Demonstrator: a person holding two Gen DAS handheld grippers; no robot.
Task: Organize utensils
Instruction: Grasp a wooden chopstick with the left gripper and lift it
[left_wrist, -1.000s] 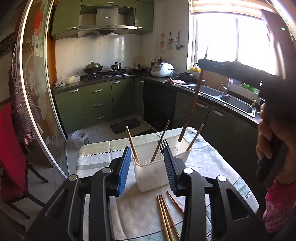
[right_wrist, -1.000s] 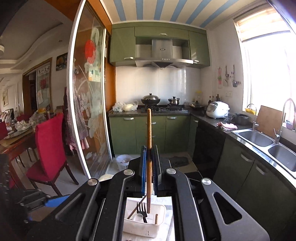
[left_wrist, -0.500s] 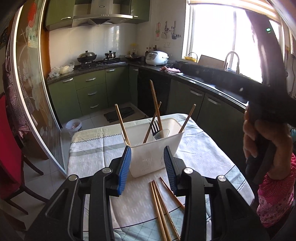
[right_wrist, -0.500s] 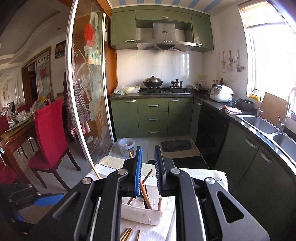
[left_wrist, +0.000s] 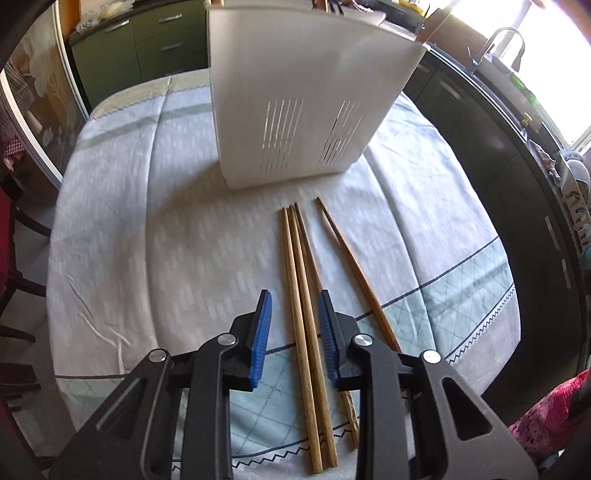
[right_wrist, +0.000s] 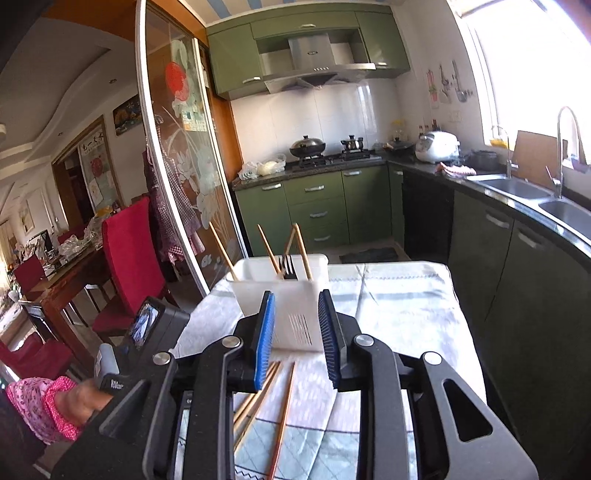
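A white slotted utensil holder (left_wrist: 303, 99) stands on the clothed table (left_wrist: 147, 221); in the right wrist view the holder (right_wrist: 291, 295) has several chopsticks and a black fork (right_wrist: 287, 266) standing in it. Several wooden chopsticks (left_wrist: 303, 295) lie flat on the cloth in front of it. My left gripper (left_wrist: 294, 308) is open and low over the table, its blue pads either side of these chopsticks. My right gripper (right_wrist: 296, 315) is open and empty, held higher and back, facing the holder. Loose chopsticks (right_wrist: 282, 406) show below it.
A kitchen counter with a sink (right_wrist: 517, 188) runs along the right of the table. Red chairs (right_wrist: 129, 258) and a dining table stand to the left, behind a glass sliding door (right_wrist: 184, 184). The left hand and gripper body (right_wrist: 110, 373) show at the lower left.
My right gripper has let go of the chopstick into the holder and opened, pulling back. My left gripper has dropped down and forward to the loose chopsticks on the cloth.
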